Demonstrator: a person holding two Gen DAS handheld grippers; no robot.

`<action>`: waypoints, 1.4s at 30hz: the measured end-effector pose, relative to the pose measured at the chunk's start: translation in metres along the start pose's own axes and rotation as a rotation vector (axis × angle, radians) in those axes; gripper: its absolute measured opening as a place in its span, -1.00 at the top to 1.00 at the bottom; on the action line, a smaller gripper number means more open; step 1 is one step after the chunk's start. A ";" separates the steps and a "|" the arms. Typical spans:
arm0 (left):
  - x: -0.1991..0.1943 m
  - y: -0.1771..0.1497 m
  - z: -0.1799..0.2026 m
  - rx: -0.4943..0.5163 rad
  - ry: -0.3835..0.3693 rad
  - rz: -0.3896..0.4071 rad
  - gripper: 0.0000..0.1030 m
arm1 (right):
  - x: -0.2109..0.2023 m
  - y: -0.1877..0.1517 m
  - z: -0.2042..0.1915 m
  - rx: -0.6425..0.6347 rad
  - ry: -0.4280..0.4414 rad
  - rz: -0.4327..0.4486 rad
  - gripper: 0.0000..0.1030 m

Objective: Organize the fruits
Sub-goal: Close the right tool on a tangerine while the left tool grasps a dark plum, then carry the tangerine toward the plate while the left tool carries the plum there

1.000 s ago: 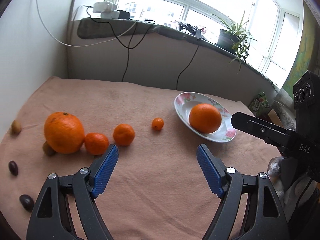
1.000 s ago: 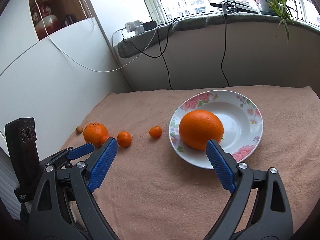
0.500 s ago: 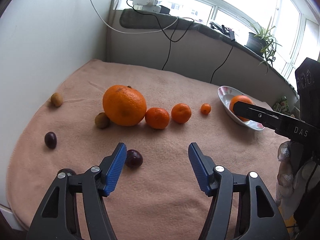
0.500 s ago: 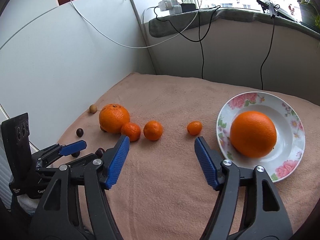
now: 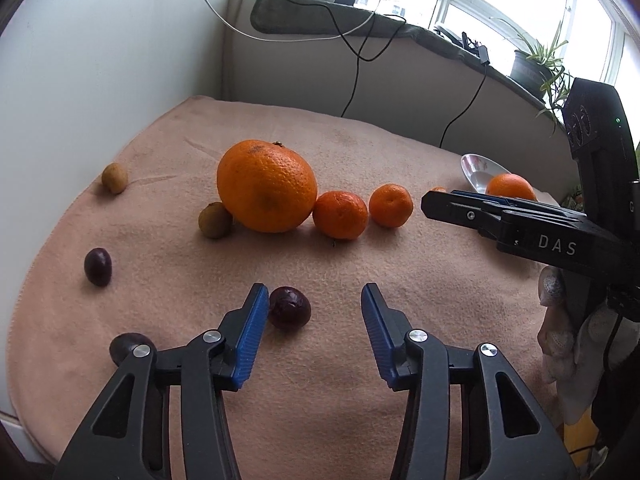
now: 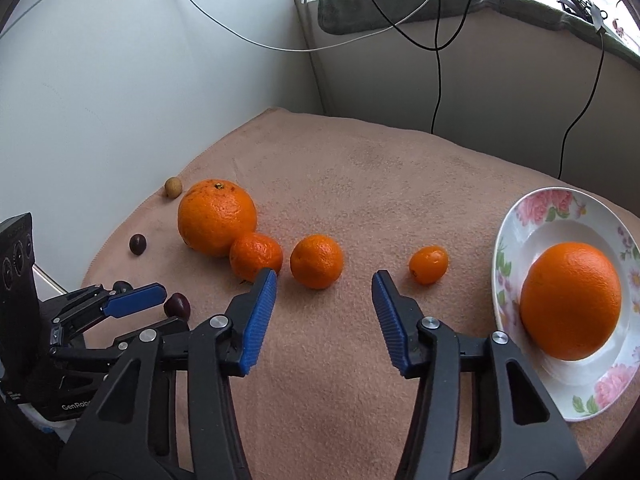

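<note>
A large orange (image 5: 267,185) lies on the pink cloth (image 5: 320,360) with two mandarins (image 5: 340,214) (image 5: 391,205) to its right. A second large orange (image 6: 571,301) sits in the floral plate (image 6: 536,216). A kumquat (image 6: 428,264) lies left of the plate. My left gripper (image 5: 315,320) is open and empty, a dark plum (image 5: 289,307) just by its left finger. My right gripper (image 6: 324,300) is open and empty, short of the mandarin (image 6: 316,261).
More dark plums (image 5: 97,266) (image 5: 127,346) and two tan longans (image 5: 114,177) (image 5: 215,220) lie at the cloth's left. A white wall stands to the left. Cables hang from the windowsill (image 6: 400,4) behind. The cloth's front edge is close.
Both grippers have swung left, away from the plate and toward the loose fruit. The left gripper has closed in on the dark plum. Both stay open.
</note>
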State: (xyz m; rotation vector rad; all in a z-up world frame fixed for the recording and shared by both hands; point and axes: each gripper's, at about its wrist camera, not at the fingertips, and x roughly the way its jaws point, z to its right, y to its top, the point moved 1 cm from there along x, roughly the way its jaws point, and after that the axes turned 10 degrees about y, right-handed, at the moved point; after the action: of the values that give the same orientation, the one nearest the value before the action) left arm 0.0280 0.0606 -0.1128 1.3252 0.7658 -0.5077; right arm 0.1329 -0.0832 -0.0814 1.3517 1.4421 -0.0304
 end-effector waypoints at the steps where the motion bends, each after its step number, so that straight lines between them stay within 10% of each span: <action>1: 0.000 0.000 0.000 0.000 0.001 0.000 0.11 | 0.004 0.001 0.000 -0.001 0.003 -0.005 -0.01; 42: 0.014 -0.005 -0.009 -0.008 0.036 -0.030 0.55 | 0.049 0.012 0.006 0.017 0.053 -0.054 0.35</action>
State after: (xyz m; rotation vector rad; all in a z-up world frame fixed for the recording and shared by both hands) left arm 0.0319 0.0702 -0.1267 1.3205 0.8177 -0.5050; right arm 0.1580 -0.0494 -0.1104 1.3358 1.5261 -0.0420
